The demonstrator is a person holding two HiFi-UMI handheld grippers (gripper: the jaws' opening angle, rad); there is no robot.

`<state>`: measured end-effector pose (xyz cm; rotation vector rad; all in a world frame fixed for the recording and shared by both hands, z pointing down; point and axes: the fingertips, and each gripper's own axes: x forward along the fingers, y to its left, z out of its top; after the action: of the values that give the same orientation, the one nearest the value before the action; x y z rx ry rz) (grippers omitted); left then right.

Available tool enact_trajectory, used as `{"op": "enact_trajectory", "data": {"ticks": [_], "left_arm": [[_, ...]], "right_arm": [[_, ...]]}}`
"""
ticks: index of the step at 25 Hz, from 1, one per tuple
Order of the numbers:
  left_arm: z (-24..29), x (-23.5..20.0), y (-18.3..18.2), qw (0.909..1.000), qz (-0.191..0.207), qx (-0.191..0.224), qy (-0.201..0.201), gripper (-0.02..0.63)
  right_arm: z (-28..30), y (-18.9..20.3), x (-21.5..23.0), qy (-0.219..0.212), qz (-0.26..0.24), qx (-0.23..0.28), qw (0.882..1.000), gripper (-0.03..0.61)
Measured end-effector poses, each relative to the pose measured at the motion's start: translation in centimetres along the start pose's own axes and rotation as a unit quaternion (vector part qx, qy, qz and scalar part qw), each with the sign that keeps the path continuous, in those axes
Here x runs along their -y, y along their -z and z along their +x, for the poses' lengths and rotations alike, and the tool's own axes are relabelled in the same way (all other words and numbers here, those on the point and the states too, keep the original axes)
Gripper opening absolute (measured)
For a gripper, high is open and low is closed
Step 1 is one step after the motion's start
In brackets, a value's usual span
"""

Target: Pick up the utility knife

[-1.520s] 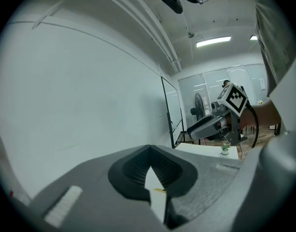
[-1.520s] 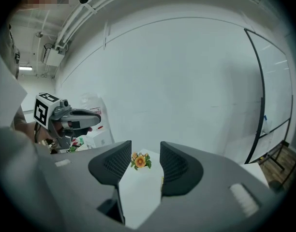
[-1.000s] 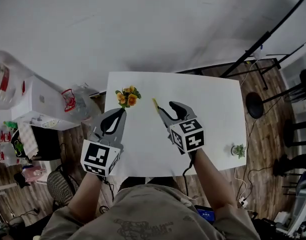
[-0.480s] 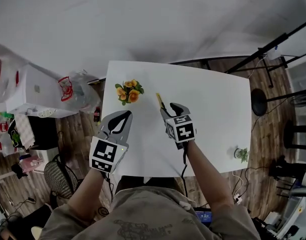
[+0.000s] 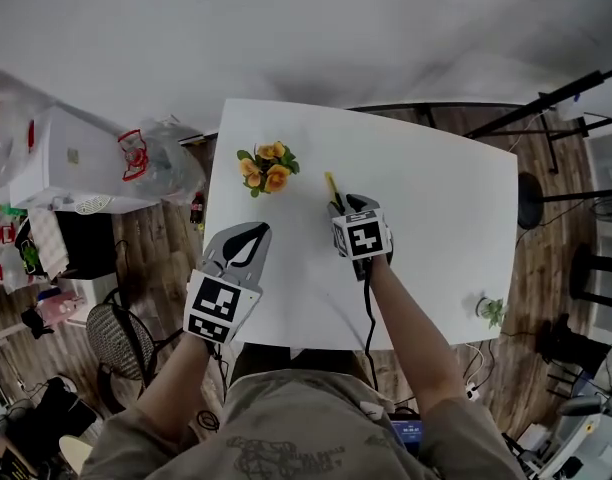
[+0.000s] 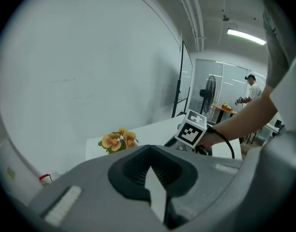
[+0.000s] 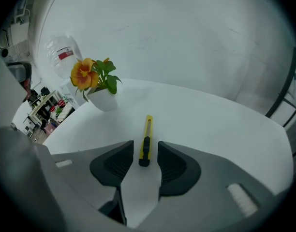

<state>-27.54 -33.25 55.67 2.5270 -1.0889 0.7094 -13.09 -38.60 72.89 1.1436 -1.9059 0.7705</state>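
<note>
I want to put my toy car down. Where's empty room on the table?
The table's whole right side is bare, from the utility knife across to the little green plant at the near corner. Crowded: far left, around the flowers and knife.

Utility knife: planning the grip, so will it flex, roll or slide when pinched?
Probably stiff: the utility knife is a straight, slim bar. Unlikely to roll, since it lies flat on the table. It may skid on that smooth white top if nudged.
</note>
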Motion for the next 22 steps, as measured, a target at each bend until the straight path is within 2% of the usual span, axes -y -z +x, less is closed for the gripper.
{"op": "enact_trajectory", "data": {"ticks": [9, 11, 13, 17, 22], "left_arm": [[-0.4, 0.0, 0.9, 0.9999, -0.01, -0.002, -0.009, 0.0], [-0.6, 0.2, 0.9, 0.9999, -0.01, 0.0, -0.01, 0.0], [-0.9, 0.4, 1.0, 0.9999, -0.012, 0.001, -0.008, 0.0], [-1.8, 0.7, 0.9, 0.9999, -0.011, 0.004, -0.007, 0.0], [-3.4, 0.4, -0.5, 0.9996, -0.002, 0.019, -0.018, 0.0]], "right_arm": [[0.7, 0.3, -0.1, 0.017, -0.019, -0.01, 1.0, 0.163], [0.7, 0.3, -0.3, 0.016, -0.023, -0.009, 1.0, 0.143], [0.9, 0.4, -0.5, 0.015, -0.02, -0.009, 1.0, 0.091], [0.5, 0.7, -0.8, 0.012, -0.003, -0.016, 1.0, 0.091], [-3.3, -1.8, -2.0, 0.009, -0.023, 0.028, 0.999, 0.091]]}}
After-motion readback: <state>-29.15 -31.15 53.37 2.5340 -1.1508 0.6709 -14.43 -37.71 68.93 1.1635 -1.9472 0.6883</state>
